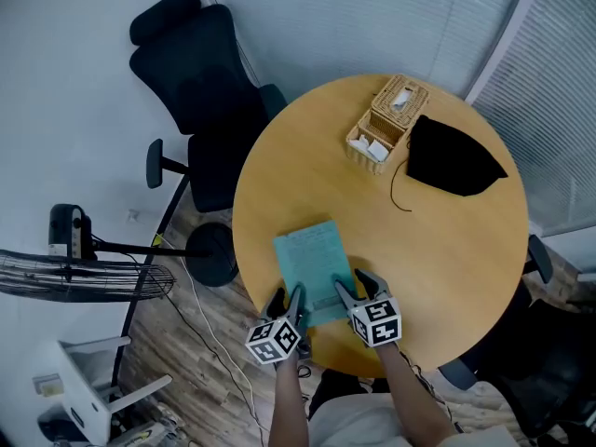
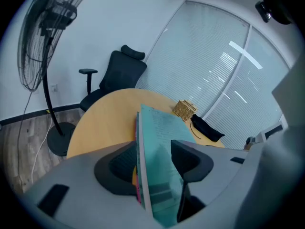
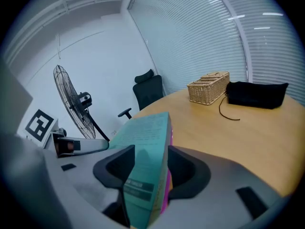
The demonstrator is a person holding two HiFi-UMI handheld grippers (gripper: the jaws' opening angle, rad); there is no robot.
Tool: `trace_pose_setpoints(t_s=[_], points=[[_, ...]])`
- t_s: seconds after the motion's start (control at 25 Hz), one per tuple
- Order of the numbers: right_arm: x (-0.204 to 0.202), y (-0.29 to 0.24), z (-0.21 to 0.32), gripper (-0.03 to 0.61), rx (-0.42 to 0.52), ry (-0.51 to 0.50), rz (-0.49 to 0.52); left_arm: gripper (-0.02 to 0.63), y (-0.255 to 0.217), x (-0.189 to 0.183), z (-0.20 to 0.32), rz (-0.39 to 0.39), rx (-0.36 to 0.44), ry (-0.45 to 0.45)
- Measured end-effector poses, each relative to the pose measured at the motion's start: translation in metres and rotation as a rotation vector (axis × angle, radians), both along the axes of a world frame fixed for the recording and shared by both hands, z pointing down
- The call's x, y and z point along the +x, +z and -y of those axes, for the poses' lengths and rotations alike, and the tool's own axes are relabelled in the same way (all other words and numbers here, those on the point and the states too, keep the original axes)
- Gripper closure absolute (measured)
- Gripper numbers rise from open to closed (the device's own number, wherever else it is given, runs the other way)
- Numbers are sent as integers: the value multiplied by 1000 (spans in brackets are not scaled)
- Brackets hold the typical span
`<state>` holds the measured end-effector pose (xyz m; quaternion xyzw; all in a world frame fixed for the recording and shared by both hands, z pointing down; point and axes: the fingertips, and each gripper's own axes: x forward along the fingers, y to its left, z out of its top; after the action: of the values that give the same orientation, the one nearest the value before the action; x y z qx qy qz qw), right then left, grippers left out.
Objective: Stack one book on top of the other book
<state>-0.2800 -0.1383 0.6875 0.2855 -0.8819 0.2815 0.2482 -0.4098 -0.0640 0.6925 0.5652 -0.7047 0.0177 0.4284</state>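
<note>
Gripping the same end of the stack, the end at the desk's edge closest to the person, both tools are clenched on it. The left gripper pinches the teal book together with the pink-edged book under it, and the right gripper holds the same pair at the other corner of that end. The teal book already lies on top of the other, so the stacking looks nearly done, and the risks lie in letting go. The stack sits right at the desk's edge, and I cannot tell whether its held end rests on the wood or overhangs. If it overhangs and both jaws open at once, the weight past the edge could tip the pair down to the floor. Each grip has one jaw under the lower book, so pulling away from the desk before the jaws are fully released would likely drag that book out and leave the two askew. Opening one gripper well ahead of the other could let the stack pivot around the corner that is held. The teal cover looks smooth, so a tilt toward the desk's edge might also slide it off the pink-edged one. Pushing the pair toward the desk's middle first would ease most of this.
</note>
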Motion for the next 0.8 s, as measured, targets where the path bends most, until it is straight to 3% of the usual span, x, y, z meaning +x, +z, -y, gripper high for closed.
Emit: trace_pose_setpoints(t_s=[0.44,0.8], points=[[28,-38,-35,368,54,-157,29,374,-46,35,-36,172,9,49],[44,-61,-66,368,74,-210,80,374,-76,55,-75,235,42,-13]])
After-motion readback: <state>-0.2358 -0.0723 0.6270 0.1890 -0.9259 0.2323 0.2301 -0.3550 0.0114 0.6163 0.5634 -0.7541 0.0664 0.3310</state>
